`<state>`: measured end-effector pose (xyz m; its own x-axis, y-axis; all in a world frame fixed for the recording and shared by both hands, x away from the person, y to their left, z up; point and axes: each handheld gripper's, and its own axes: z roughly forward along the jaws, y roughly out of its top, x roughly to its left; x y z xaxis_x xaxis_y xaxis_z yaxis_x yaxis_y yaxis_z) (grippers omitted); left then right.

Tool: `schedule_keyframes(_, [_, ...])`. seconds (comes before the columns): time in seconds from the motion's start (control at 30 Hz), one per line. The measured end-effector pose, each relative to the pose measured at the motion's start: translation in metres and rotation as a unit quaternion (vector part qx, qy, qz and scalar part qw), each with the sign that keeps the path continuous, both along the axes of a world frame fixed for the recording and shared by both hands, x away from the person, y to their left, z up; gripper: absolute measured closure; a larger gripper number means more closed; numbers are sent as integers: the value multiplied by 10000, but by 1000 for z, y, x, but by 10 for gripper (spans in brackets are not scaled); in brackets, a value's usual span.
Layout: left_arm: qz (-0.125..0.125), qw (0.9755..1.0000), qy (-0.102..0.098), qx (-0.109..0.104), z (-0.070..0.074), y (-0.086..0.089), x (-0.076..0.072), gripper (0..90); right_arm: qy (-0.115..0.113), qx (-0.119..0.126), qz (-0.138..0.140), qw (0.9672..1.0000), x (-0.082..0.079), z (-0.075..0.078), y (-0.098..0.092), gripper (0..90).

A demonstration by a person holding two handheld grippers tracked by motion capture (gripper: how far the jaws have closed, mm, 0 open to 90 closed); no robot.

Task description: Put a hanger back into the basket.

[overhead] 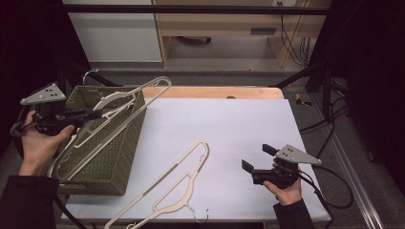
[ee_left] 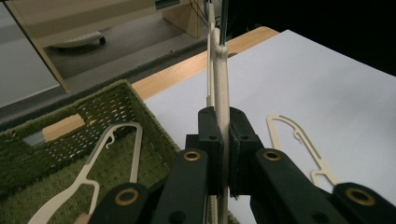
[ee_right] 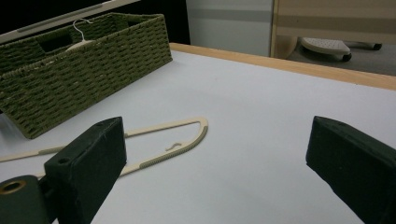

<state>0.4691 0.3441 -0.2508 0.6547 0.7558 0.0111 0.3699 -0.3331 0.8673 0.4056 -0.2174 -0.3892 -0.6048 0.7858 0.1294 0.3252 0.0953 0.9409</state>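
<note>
My left gripper (overhead: 95,113) (ee_left: 223,135) is shut on a cream plastic hanger (overhead: 143,98) (ee_left: 221,70), held tilted over a green woven basket (overhead: 119,152) (ee_left: 107,100) (ee_right: 93,56) at the table's left. A second cream hanger (ee_left: 93,172) lies flat inside the basket. A third hanger (overhead: 189,182) (ee_left: 272,122) (ee_right: 201,133) lies on the white sheet near the front edge. My right gripper (overhead: 258,157) (ee_right: 219,163) rests at the front right, open, with nothing between its jaws, a little to the right of that hanger.
A white sheet (overhead: 229,124) covers the wooden table (overhead: 215,91). A black frame bar (overhead: 191,8) crosses above the far edge. Cables (overhead: 329,124) hang off the table's right side. Wooden furniture (overhead: 215,28) stands behind.
</note>
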Motion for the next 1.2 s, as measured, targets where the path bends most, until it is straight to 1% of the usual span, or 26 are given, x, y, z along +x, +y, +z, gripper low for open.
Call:
schedule_keyframes(0.13, [39, 10000, 79, 32, -6, 16, 7, 858, 15, -14, -16, 10000, 1, -1, 1, 54])
schedule_keyframes(0.3, [286, 9994, 181, 36, -14, 38, 19, 858, 37, -27, -42, 10000, 1, -2, 0, 54])
schedule_keyframes(0.4, [357, 9991, 204, 72, -16, 47, 22, 858, 45, -18, -54, 10000, 2, -3, 0, 55])
schedule_keyframes(0.47, [365, 9990, 182, 189, -16, 55, 24, 859, 51, -31, -62, 10000, 2, -3, 1, 55])
schedule_keyframes(0.5, [426, 9989, 167, 132, -16, 58, 25, 858, 50, -40, -66, 10000, 2, -3, 1, 54])
schedule_keyframes(0.57, [493, 9986, 143, 92, -18, 65, 28, 859, 63, -31, -60, 10000, 2, -3, 0, 54])
schedule_keyframes(0.7, [540, 9985, 91, 63, -24, 78, 31, 858, 45, -12, -88, 10000, 2, -3, -1, 54])
schedule_keyframes(0.77, [556, 9984, 114, 82, -27, 81, 33, 859, 21, -28, -74, 10000, 2, -3, -2, 54])
schedule_keyframes(0.8, [583, 9982, 124, 57, -29, 83, 33, 859, 24, -23, -80, 10000, 2, -3, -2, 54])
schedule_keyframes(0.87, [616, 9979, 143, 130, -32, 87, 35, 859, 49, -11, -82, 10000, 2, -3, -1, 54])
schedule_keyframes(0.9, [633, 9978, 166, 111, -34, 88, 36, 858, 44, -21, -92, 9999, 2, -3, -1, 54])
schedule_keyframes(0.97, [652, 9975, 223, 162, -37, 91, 39, 858, 48, -26, -98, 9999, 2, -3, -1, 54])
schedule_keyframes(1.0, [671, 9974, 212, 160, -38, 91, 39, 859, 54, -17, -92, 9999, 2, -3, -1, 54])
schedule_keyframes(1.07, [678, 9973, 257, 148, -40, 91, 42, 858, 34, -23, -79, 10000, 2, -2, -2, 54])
schedule_keyframes(1.2, [677, 9967, 357, 257, -48, 85, 47, 858, 38, -22, -98, 9999, 2, -2, -2, 53])
